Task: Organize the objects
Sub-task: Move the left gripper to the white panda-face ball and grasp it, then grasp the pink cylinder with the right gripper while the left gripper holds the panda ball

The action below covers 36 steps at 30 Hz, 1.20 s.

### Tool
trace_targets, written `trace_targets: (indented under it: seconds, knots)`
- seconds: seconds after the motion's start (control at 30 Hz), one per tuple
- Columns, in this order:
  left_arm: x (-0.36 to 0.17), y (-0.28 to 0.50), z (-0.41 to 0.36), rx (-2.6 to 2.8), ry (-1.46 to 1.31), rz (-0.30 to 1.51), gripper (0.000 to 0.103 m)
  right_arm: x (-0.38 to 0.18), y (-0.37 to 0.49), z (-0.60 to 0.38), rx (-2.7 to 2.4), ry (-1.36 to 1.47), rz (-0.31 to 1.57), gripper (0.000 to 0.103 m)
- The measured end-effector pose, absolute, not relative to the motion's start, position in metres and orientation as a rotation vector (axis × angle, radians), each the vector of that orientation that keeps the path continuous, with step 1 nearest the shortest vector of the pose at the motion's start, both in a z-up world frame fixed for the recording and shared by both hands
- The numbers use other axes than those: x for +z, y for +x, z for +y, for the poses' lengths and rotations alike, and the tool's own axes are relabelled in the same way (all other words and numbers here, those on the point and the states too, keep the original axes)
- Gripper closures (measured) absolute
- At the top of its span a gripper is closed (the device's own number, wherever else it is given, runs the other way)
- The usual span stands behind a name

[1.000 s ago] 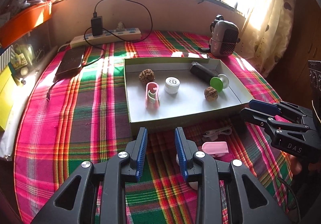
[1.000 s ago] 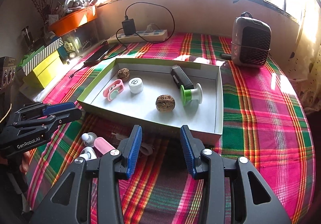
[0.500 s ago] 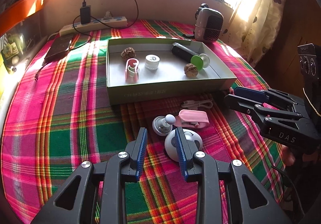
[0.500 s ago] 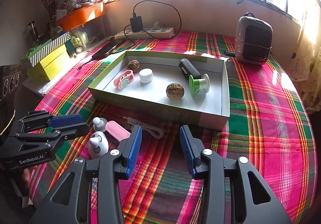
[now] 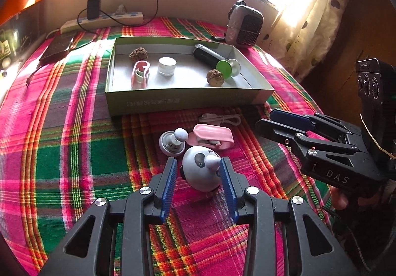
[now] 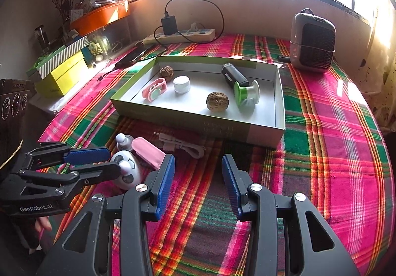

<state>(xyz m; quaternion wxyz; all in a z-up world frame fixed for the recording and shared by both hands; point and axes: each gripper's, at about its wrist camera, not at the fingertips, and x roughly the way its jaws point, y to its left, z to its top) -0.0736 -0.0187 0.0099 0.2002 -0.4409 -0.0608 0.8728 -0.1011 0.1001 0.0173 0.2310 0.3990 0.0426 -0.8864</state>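
Note:
A white round panda toy [image 5: 201, 167] lies on the plaid cloth between the open jaws of my left gripper [image 5: 198, 174]; the right pad touches or nearly touches it. It also shows in the right wrist view [image 6: 127, 168], as does the left gripper [image 6: 99, 162]. Beside it lie a small white knob toy [image 5: 172, 141], a pink clip [image 5: 212, 136] and a white cable [image 5: 220, 119]. The open box [image 5: 188, 100] holds two walnuts, a pink band, a white jar, a black cylinder and a green spool. My right gripper [image 6: 198, 177] is open and empty above the cloth.
A small heater [image 6: 313, 39] stands at the back right. A power strip [image 6: 178, 37] with a charger lies by the back wall. A dark phone [image 5: 58, 47] lies at the back left. Yellow and striped boxes [image 6: 61, 65] sit off the left edge.
My left gripper has pulled back from the box and come down with its jaws either side of the panda toy. The right gripper has drawn back and a little lower.

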Motion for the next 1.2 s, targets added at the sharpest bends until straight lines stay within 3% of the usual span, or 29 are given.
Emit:
trace_targets:
  seconds: [0.43, 1.2]
  knots:
    - [0.0, -0.082, -0.006, 2.437, -1.29, -0.166, 0.068, 0.01, -0.101, 0.096, -2.413, 1.118, 0.143, 0.062]
    - [-0.001, -0.075, -0.048, 2.487, -1.282, -0.272, 0.071, 0.006, -0.106, 0.054, -2.292, 1.097, 0.254, 0.062]
